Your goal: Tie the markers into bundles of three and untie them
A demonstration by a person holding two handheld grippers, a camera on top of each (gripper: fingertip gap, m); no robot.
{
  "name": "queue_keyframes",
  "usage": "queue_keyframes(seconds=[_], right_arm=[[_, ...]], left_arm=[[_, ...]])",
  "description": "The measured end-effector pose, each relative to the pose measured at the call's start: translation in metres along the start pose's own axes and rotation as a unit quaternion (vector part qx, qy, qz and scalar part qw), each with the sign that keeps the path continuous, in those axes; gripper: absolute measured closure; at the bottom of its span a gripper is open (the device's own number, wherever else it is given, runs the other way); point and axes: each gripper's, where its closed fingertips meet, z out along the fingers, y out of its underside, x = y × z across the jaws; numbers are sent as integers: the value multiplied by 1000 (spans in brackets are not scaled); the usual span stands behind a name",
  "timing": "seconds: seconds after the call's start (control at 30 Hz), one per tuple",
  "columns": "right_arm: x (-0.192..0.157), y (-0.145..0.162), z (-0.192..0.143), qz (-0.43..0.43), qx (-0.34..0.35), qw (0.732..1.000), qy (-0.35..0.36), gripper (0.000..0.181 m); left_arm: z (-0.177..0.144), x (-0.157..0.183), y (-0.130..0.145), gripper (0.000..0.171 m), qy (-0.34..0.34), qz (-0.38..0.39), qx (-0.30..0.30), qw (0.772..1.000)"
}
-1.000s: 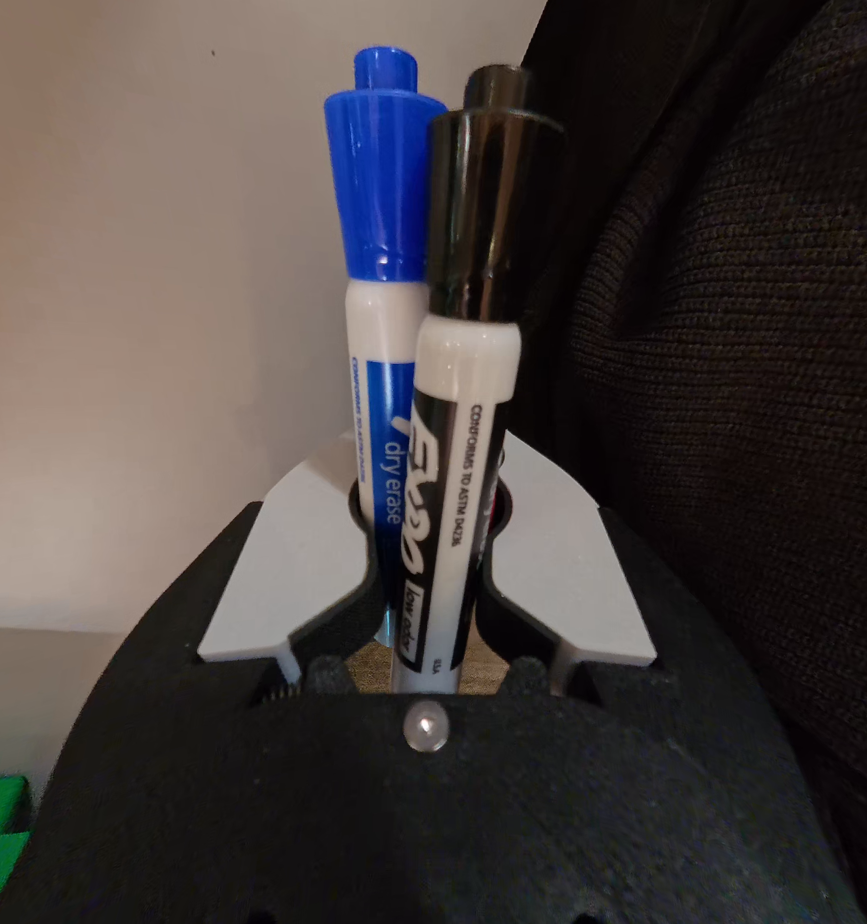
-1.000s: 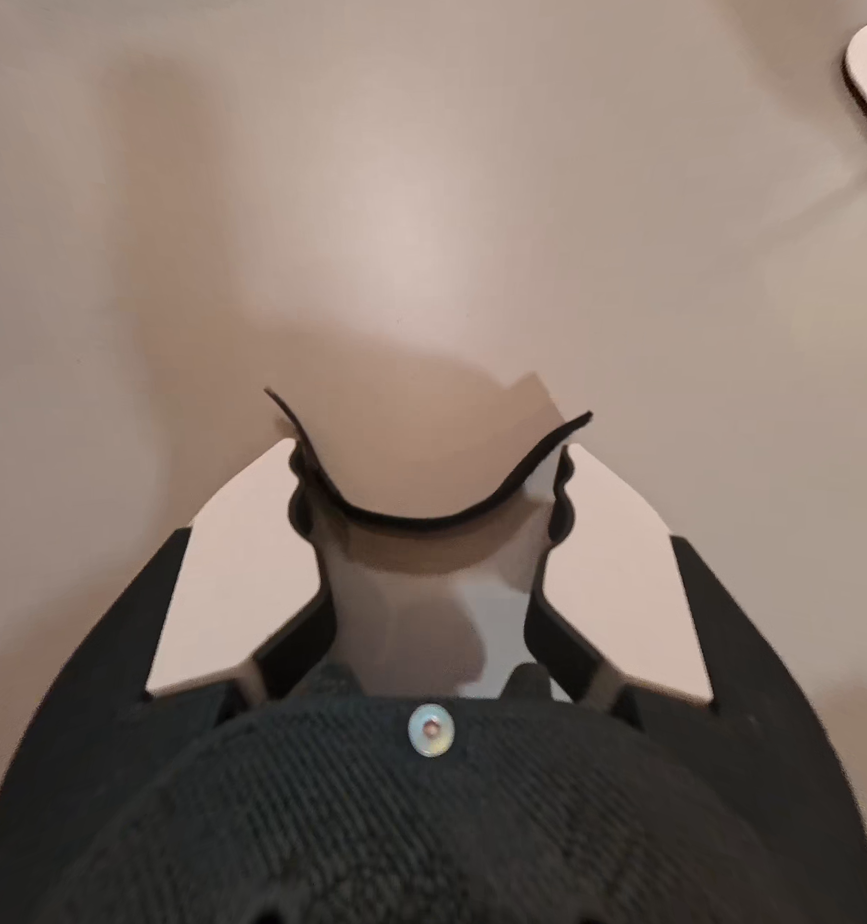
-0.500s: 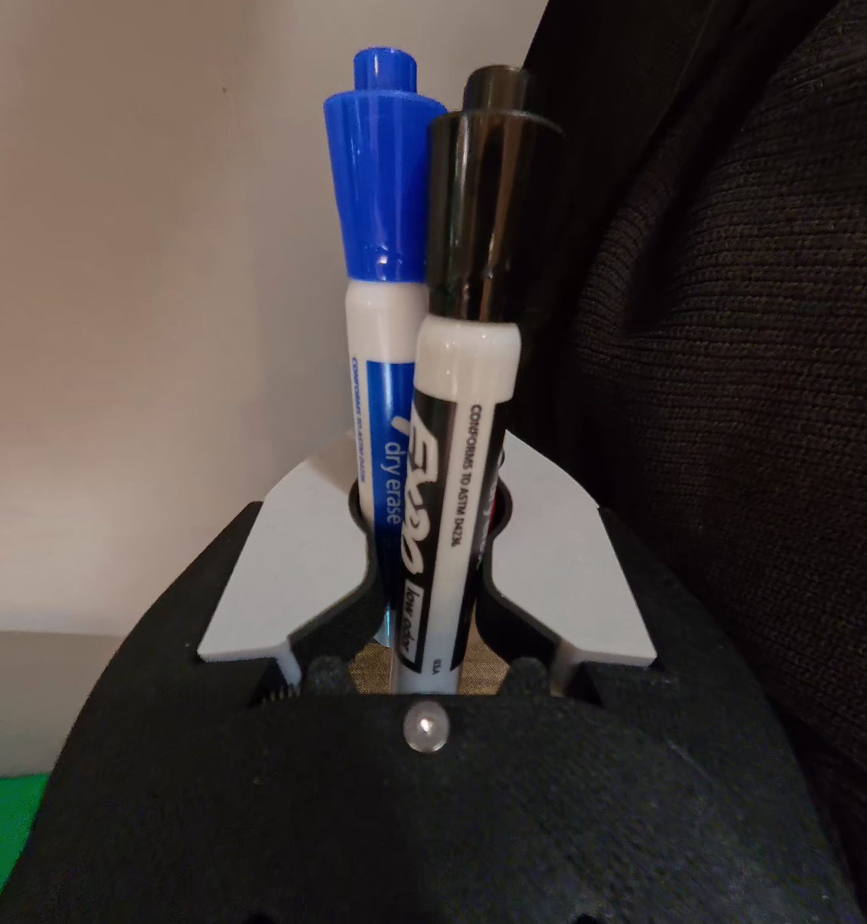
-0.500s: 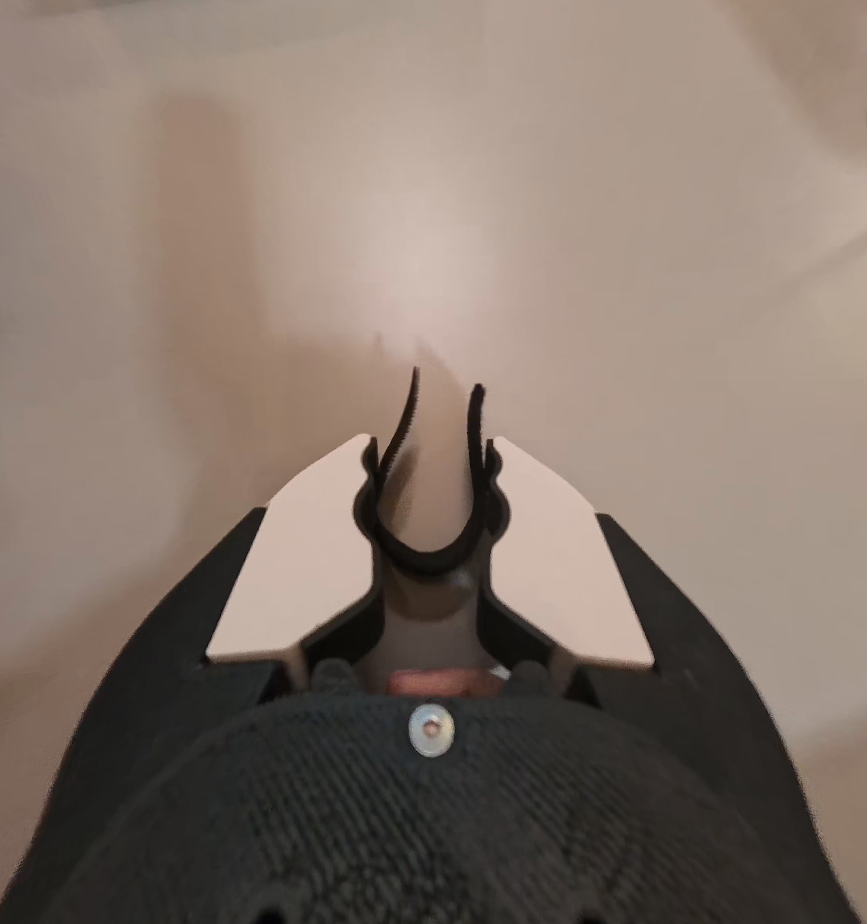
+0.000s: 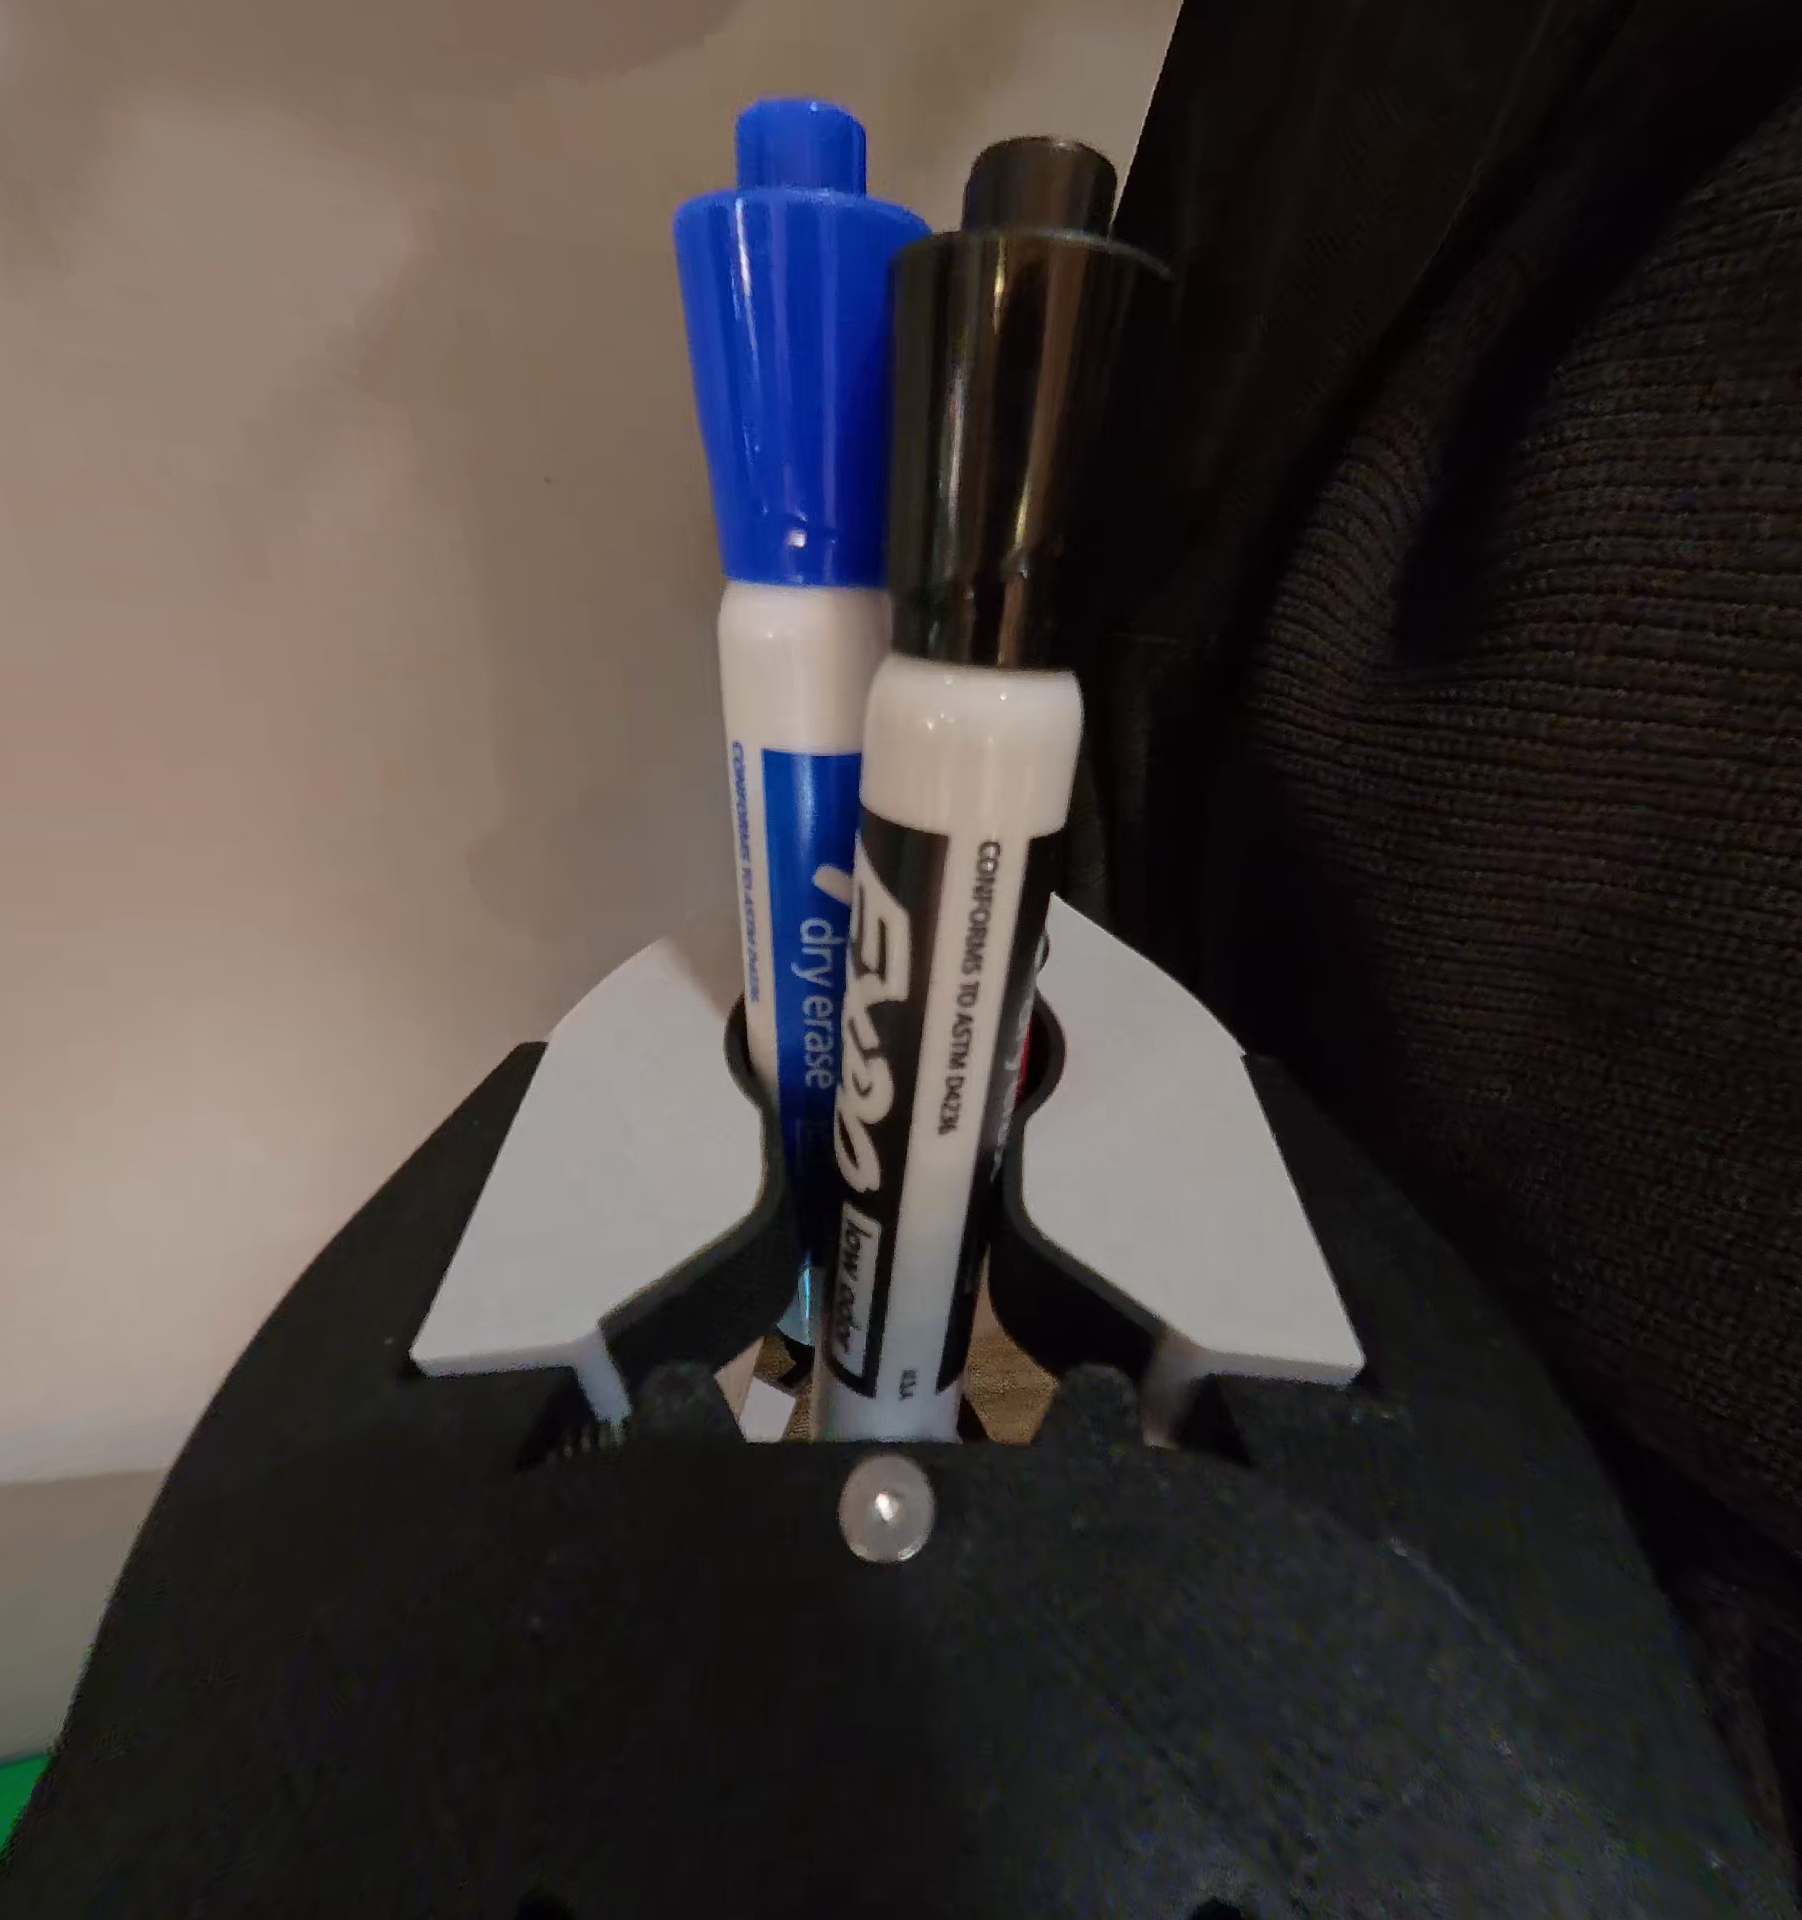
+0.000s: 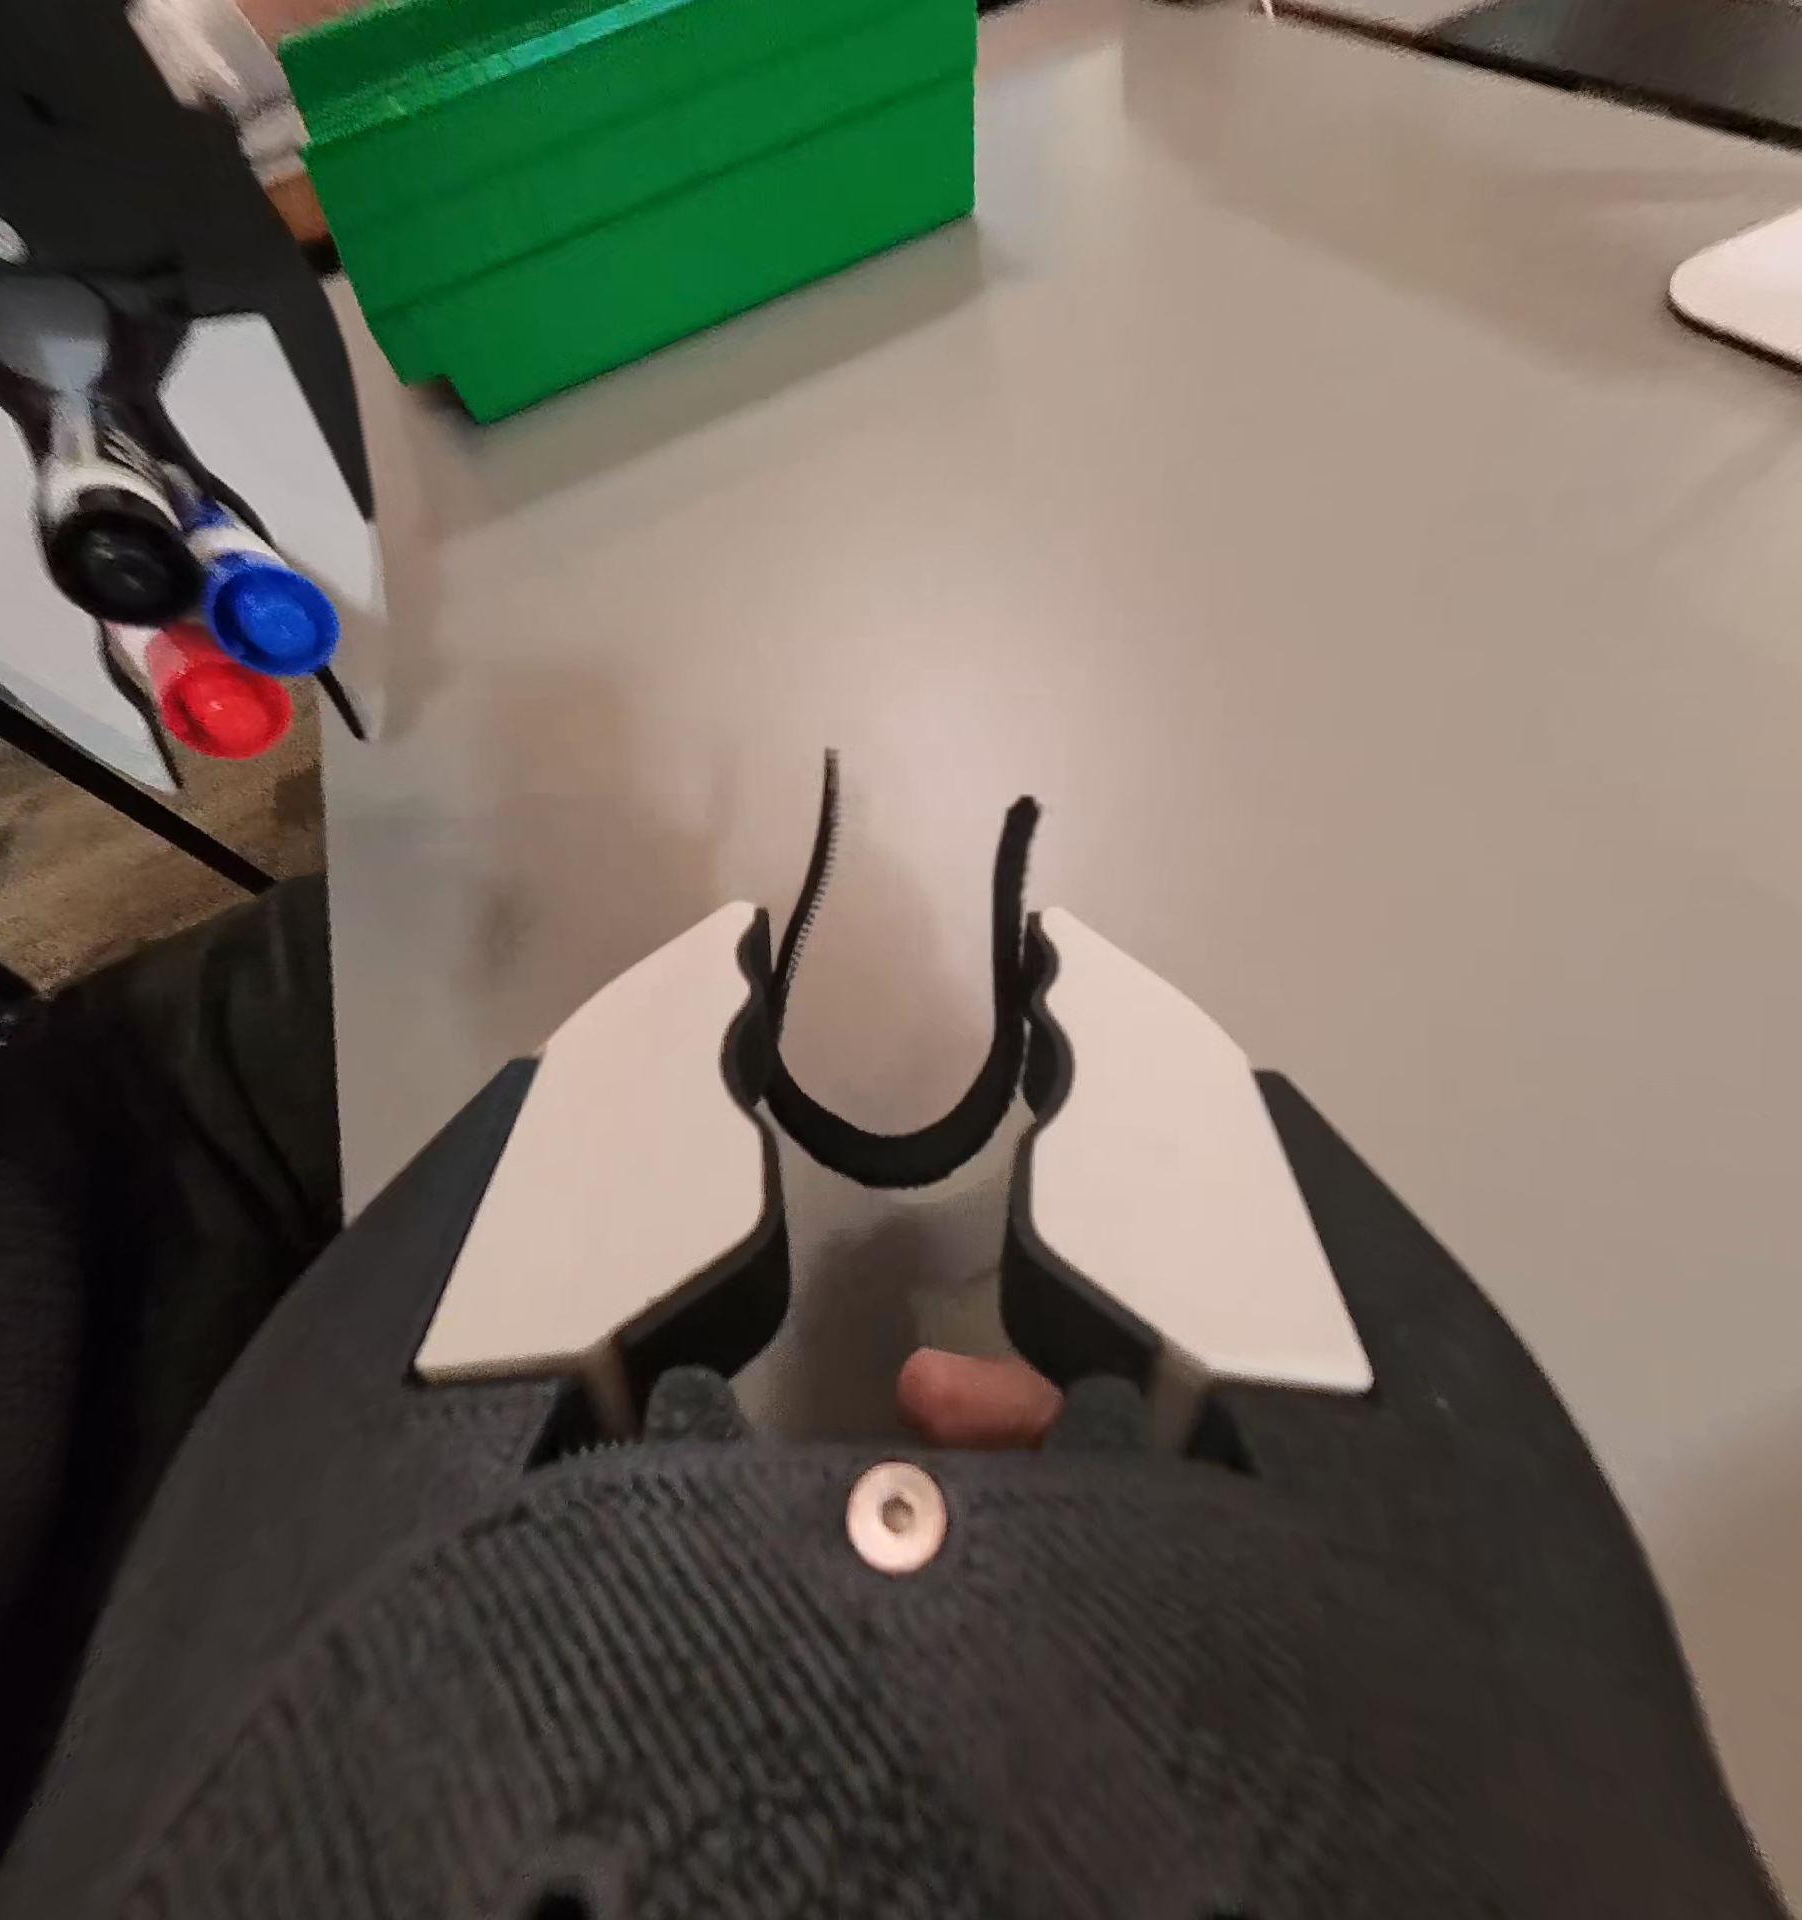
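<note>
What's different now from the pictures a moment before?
The right gripper closed partway, bending its black strap from a wide curve into a narrow U, then swung to face the green bin and the left gripper. The left gripper stayed clamped on the blue marker, black marker and red marker.

— Dim and warm in the left wrist view; sharp, with glare streaks down the black marker (image 5: 990, 644) cap.
— Brighter in the right wrist view; soft sheen on the table (image 6: 1344, 644), motion-blurred marker bundle (image 6: 190, 613) at left, edges bowed.
</note>
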Motion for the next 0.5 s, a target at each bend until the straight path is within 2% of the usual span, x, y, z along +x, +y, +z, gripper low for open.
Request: queue_keyframes(seconds=[0.13, 0.37, 0.5], right_arm=[[6, 12, -6, -14, -28, 999, 39, 133], [12, 54, -12, -8, -149, 987, 66, 114], [16, 56, -16, -10, -171, 982, 77, 110]], left_arm=[[3, 1, -8, 128, 4, 14, -7, 1000], [5, 1, -13, 128, 7, 24, -13, 1000], [6, 1, -12, 128, 7, 20, -15, 1000]])
